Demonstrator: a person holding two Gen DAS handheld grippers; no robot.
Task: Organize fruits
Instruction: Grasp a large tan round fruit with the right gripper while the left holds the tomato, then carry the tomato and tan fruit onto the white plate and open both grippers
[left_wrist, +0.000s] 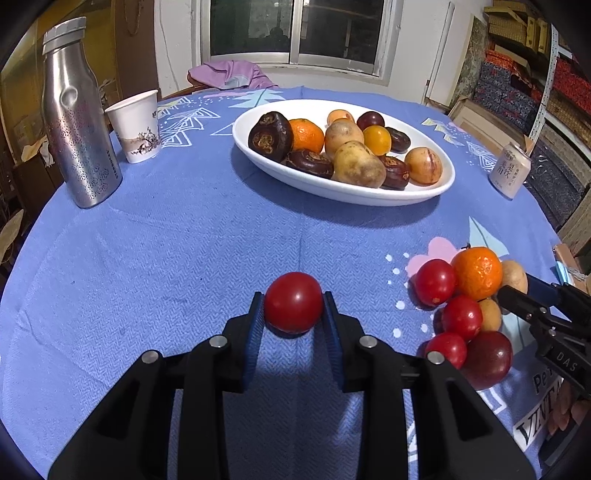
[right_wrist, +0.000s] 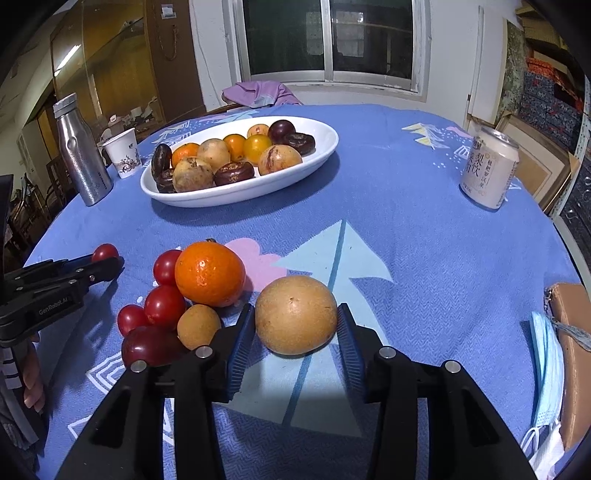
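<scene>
You are working partway through the sort. Your left gripper (left_wrist: 293, 308) is clenching a red tomato (left_wrist: 293, 302) just above the blue tablecloth (left_wrist: 166, 258). Your right gripper (right_wrist: 296, 325) is clamping its pads against a tan round fruit (right_wrist: 295, 315) resting on the cloth. Still waiting beside it is a loose cluster (right_wrist: 177, 302): one orange, small tomatoes, a dark plum and a small tan fruit. The white oval dish (right_wrist: 325, 147) is already holding oranges, tan fruits, dark plums and dark brown ring-shaped pieces; you are likely delivering there next. The paper cup (left_wrist: 136, 125) is showing no visible contents.
</scene>
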